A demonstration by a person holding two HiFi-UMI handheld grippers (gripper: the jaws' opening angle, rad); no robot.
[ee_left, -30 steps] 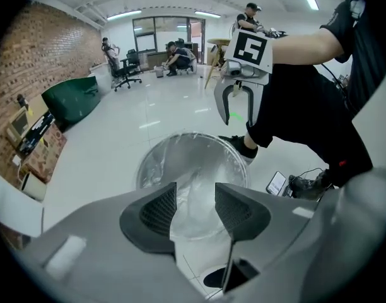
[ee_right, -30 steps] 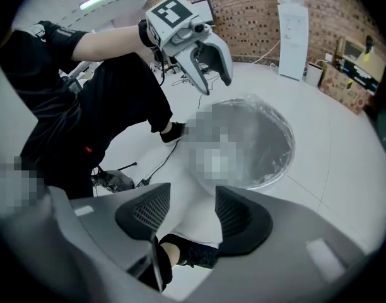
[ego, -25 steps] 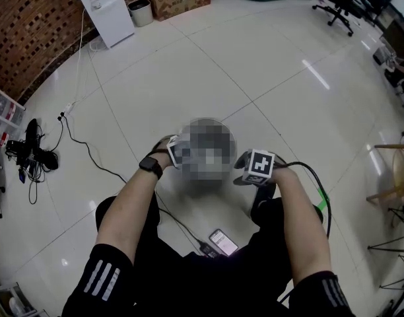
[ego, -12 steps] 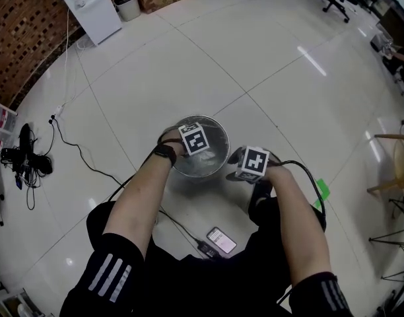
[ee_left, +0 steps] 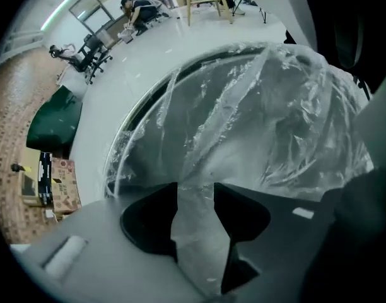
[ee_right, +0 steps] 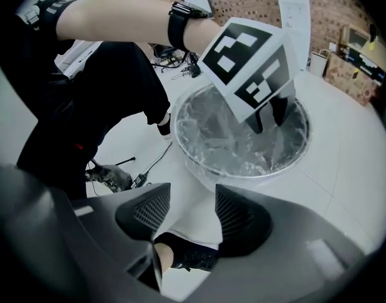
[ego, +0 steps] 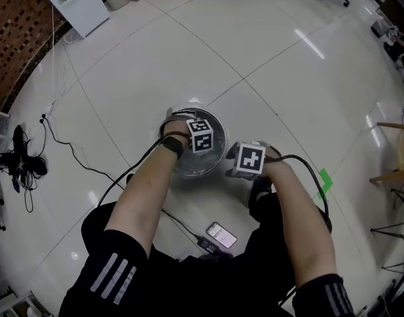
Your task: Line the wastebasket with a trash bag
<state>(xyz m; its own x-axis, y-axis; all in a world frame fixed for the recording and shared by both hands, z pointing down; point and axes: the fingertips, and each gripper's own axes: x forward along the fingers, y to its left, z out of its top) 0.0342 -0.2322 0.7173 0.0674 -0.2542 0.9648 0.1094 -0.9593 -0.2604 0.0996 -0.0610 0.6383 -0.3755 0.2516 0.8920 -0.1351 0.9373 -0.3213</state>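
My left gripper [ee_left: 194, 197] has come down from the near left rim of the wastebasket [ego: 219, 152] and now hangs over its mouth, tipped steeply downward. My right gripper [ee_right: 193, 210] has sunk only a little and sits just beside the rim on the near right. The wastebasket itself stands where it did, on the tiled floor [ego: 268, 65] just ahead of my feet.

I take this to mean the trash bag [ee_left: 275, 125] is being carried down inside. The mouth of the bag already lies around the rim, so pushing the film toward the bottom looks like the step in hand.

From the head view I can't see my left jaws at all, because the marker cube covers them. The left gripper view shows them clenched on a bunched strip of clear film that fills the gap from pad to pad, with more film ballooning loose beyond.

The right gripper view gives the side look the others lack: crinkled film lining the wall, and the left jaws dipped below the rim. It also shows my right jaws spread apart with nothing in them, only my shoe [ee_right: 187, 254] and the floor beneath.
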